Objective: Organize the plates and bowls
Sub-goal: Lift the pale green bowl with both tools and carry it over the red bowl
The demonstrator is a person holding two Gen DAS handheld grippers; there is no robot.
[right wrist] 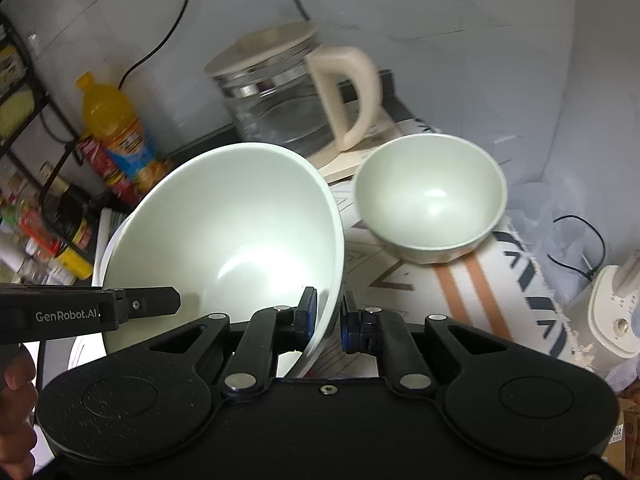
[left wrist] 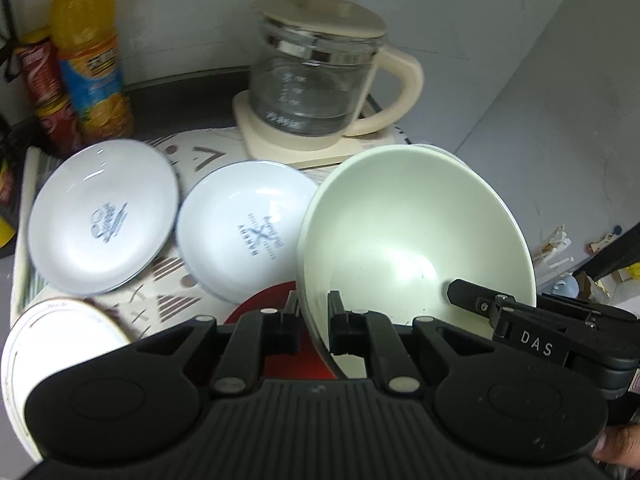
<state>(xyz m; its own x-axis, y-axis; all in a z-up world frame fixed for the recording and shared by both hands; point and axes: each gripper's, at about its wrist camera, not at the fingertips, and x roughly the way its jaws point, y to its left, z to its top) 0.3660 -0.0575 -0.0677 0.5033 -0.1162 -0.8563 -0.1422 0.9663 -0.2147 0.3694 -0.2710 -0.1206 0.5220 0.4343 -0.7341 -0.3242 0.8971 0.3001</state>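
Both grippers hold one pale green bowl (left wrist: 416, 236), lifted and tilted above the table. My left gripper (left wrist: 313, 312) is shut on its left rim. My right gripper (right wrist: 328, 316) is shut on the opposite rim of the same bowl (right wrist: 232, 232). A second pale green bowl (right wrist: 430, 196) stands upright on the patterned cloth (right wrist: 400, 280) to the right. Two white plates with blue print (left wrist: 102, 216) (left wrist: 244, 228) lie on the cloth. A red dish (left wrist: 264, 300) shows under the held bowl. A white bowl with a brown rim (left wrist: 60, 340) sits at lower left.
A glass kettle with a cream handle (left wrist: 320, 76) stands on its base behind the dishes. An orange juice bottle (left wrist: 90, 52) and a red can (left wrist: 48, 92) stand at back left. A shelf of jars (right wrist: 36, 232) is at left. A white appliance (right wrist: 616, 320) stands at right.
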